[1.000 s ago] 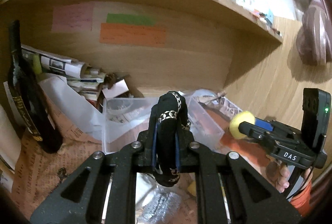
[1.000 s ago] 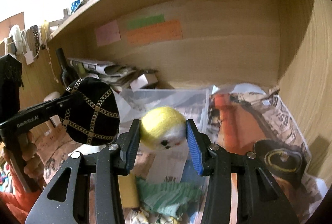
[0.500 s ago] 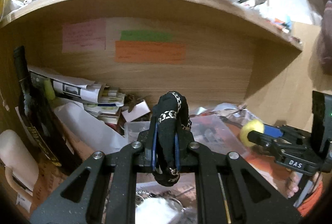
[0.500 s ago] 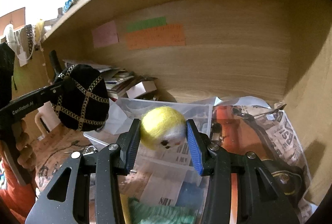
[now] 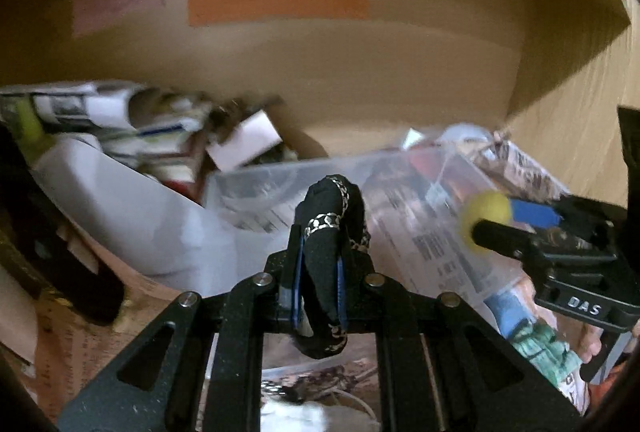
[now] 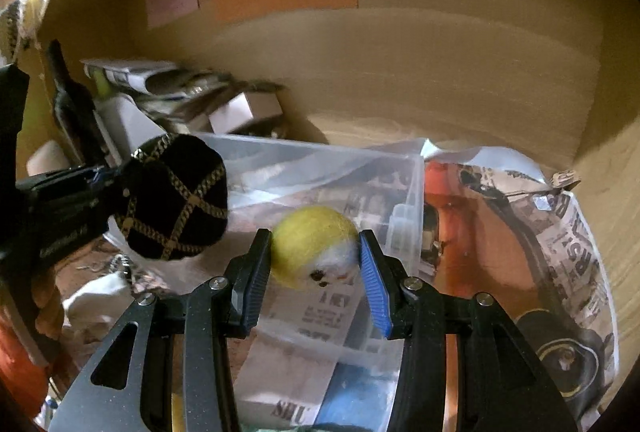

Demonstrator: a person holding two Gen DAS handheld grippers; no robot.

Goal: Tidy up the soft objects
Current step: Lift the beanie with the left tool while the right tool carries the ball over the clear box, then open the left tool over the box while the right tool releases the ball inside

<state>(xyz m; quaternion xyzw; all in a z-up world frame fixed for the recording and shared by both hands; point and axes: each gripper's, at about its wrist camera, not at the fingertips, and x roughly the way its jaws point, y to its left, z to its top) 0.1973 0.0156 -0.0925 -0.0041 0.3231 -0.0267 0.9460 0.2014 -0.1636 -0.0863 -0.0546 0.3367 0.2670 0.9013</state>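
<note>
A black pouch with gold chain trim (image 5: 328,264) is clamped between the jaws of the left gripper (image 5: 320,292), and a yellow felt ball (image 6: 314,248) is clamped between the jaws of the right gripper (image 6: 316,276). Both are held above a clear plastic bin (image 6: 320,167) lined with newspaper. Compared with half a second ago, both grippers have moved deeper into the wooden shelf alcove (image 6: 440,71), so the bin looks larger and closer.
</note>
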